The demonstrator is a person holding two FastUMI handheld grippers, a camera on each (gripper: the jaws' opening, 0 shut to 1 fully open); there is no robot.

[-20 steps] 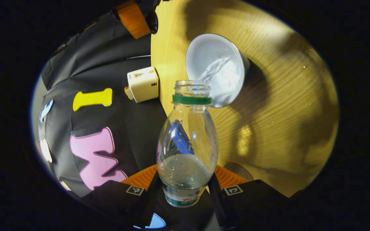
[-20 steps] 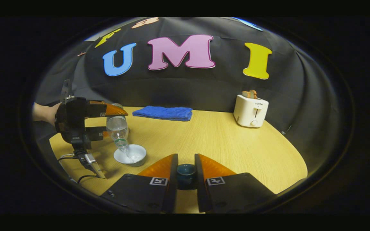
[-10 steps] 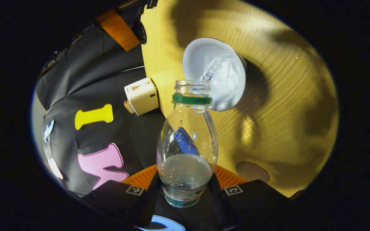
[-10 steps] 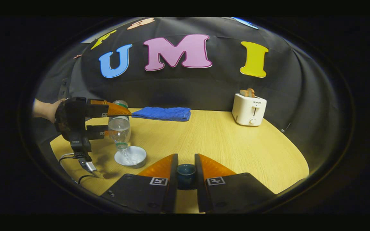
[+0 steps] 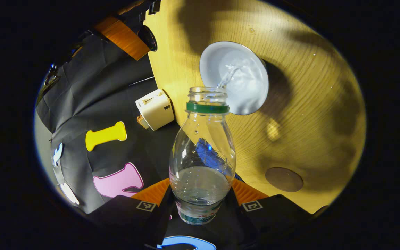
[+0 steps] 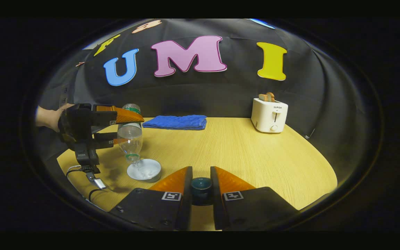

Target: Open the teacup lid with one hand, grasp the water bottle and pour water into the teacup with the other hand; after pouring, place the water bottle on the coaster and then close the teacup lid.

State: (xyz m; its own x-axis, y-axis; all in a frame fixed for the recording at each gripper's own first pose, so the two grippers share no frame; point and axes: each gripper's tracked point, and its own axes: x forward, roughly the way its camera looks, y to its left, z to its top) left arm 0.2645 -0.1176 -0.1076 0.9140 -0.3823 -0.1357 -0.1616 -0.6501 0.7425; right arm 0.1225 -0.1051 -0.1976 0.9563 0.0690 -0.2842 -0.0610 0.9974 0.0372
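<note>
Two grippers are in use over the wooden table (image 6: 241,149). The left gripper (image 5: 200,203) has both fingers pressed against the lower body of the water bottle (image 5: 202,152), which is uncapped and tipped steeply, mouth down. A thin stream of water (image 5: 227,77) runs from the mouth into the teacup (image 5: 234,77), a shallow white vessel standing open on the table. In the right gripper view the same left gripper (image 6: 116,128) is seen from the side, held by a hand (image 6: 49,117), with the bottle (image 6: 130,133) directly above the teacup (image 6: 144,170).

The right gripper (image 6: 201,187) is nearly closed, its fingers set against either side of a small dark teal knob, apparently the teacup lid (image 6: 201,185); the part beneath the fingers is hidden. It sits to the right of the teacup, apart from it.

The round brown coaster (image 5: 284,179) lies bare on the table, near the teacup and apart from it.

A folded blue towel (image 6: 176,122) lies at the rear edge of the table. A white toaster (image 6: 269,114) with bread in its slots stands at the rear right.
</note>
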